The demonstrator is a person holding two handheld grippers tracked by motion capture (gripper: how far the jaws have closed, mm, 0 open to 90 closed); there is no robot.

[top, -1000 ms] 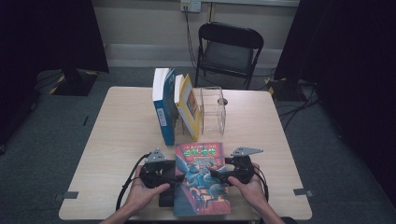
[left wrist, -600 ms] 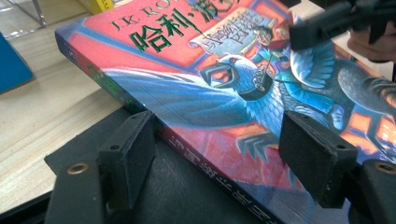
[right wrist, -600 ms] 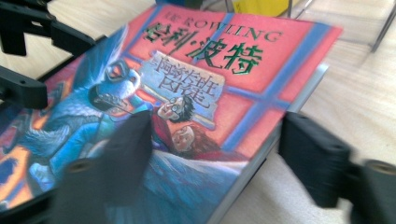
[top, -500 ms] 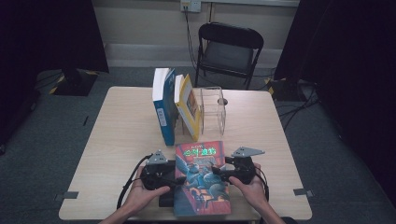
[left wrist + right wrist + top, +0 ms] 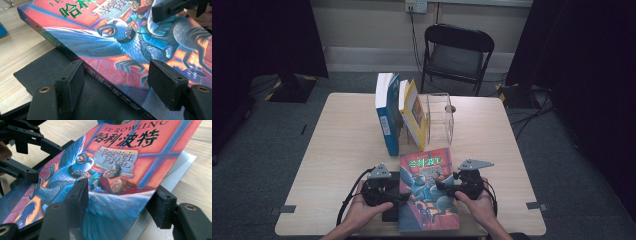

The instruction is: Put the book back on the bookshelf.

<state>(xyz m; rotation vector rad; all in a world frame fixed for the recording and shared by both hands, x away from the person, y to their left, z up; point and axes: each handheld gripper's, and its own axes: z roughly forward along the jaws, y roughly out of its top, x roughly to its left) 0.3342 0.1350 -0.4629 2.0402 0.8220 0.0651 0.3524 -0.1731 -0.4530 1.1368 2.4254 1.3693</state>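
Red book [image 5: 428, 192] between two grippers, left [image 5: 398, 196] and right [image 5: 441, 186], fingers spread, two books upright [image 5: 399, 112].

A rectangular table with a pale wood-grain top [image 5: 347, 150] stands on dark grey carpeted floor [image 5: 267, 135]. Behind its far edge sits a black folding chair with a padded seat [image 5: 457, 55], facing the table. The back wall is cream-coloured [image 5: 362, 25], with a white power socket [image 5: 416, 6] and a cable hanging from it. Black curtains [image 5: 262, 35] hang at both sides. Small grey tape marks [image 5: 287, 209] lie on the floor near the table's front corners.
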